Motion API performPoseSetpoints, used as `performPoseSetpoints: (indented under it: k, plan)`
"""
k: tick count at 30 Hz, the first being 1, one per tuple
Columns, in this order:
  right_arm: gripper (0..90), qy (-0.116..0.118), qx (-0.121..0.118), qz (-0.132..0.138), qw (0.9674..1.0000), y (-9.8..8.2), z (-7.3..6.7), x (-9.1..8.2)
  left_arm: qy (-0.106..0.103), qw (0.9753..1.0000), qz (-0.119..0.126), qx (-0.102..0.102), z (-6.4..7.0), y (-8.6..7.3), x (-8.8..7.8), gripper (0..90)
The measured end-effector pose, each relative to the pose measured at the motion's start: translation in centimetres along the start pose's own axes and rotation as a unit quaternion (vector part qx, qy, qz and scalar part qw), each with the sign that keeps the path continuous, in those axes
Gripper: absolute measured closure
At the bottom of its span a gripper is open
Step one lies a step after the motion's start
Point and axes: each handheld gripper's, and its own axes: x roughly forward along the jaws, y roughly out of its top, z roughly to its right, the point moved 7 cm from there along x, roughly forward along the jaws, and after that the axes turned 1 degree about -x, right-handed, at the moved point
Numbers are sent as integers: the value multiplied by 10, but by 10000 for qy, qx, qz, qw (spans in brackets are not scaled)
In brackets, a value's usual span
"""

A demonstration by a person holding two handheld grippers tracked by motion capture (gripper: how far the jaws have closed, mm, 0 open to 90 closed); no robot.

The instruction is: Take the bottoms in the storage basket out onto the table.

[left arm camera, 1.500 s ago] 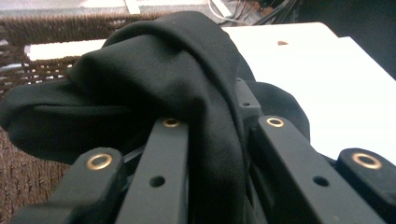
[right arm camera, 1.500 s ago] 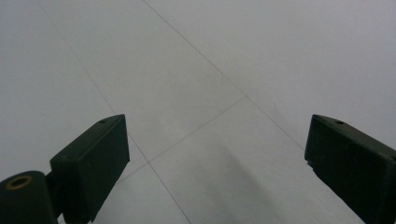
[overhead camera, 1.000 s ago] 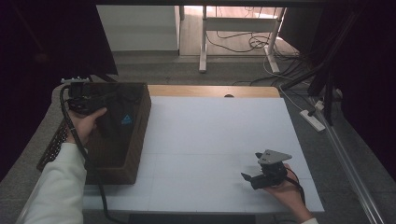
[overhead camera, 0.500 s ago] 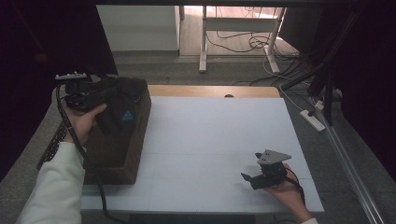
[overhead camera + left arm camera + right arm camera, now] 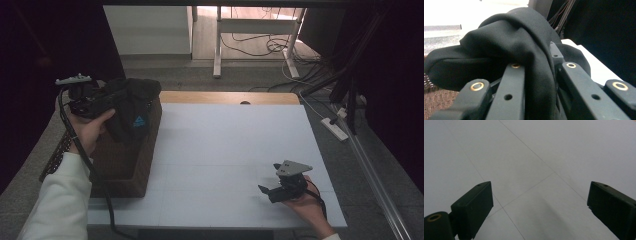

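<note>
Pinched between the jaws of the left gripper (image 5: pixel 102 100), a fold of black cloth runs up the narrow gap between them and bunches over their tips; in the left gripper view the black garment (image 5: pixel 506 47) drapes across both jaws and hides what lies ahead. From above, the garment (image 5: pixel 131 107), bearing a small blue logo, hangs from the jaws over the far end of a brown woven basket (image 5: pixel 127 167), its lower part down against the basket's rim and inner wall. The left hand (image 5: pixel 89 131), in a white sleeve (image 5: pixel 57 205), holds the gripper raised above the basket's left side, with the grey three-cornered plate on top and the black cable trailing down past the basket's near corner.

The jaws of the right gripper (image 5: pixel 267 191) stand spread wide with nothing between them; in the right gripper view the right gripper (image 5: pixel 540 207) looks over bare white surface (image 5: pixel 531 157) crossed by thin lines. It rests low by the near right corner of the white surface (image 5: pixel 230 145), held in the right hand (image 5: pixel 307 202), well apart from the garment and basket. The basket sits at the surface's left edge. Beyond the far edge, table legs and loose cables lie on the floor.
</note>
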Motion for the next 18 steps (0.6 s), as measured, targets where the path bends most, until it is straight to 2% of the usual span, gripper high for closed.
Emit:
performPoseSetpoints:
  k: [9, 18]
  plan:
    - [65, -4, -1, 1, 10000, 0, 0, 0, -170, 9998, 97, -4, 9, 2, -2, 801]
    - [66, -12, -11, -13, 10000, 0, 0, 0, -359, 9992, 145, 84, 24, 3, -4, 801]
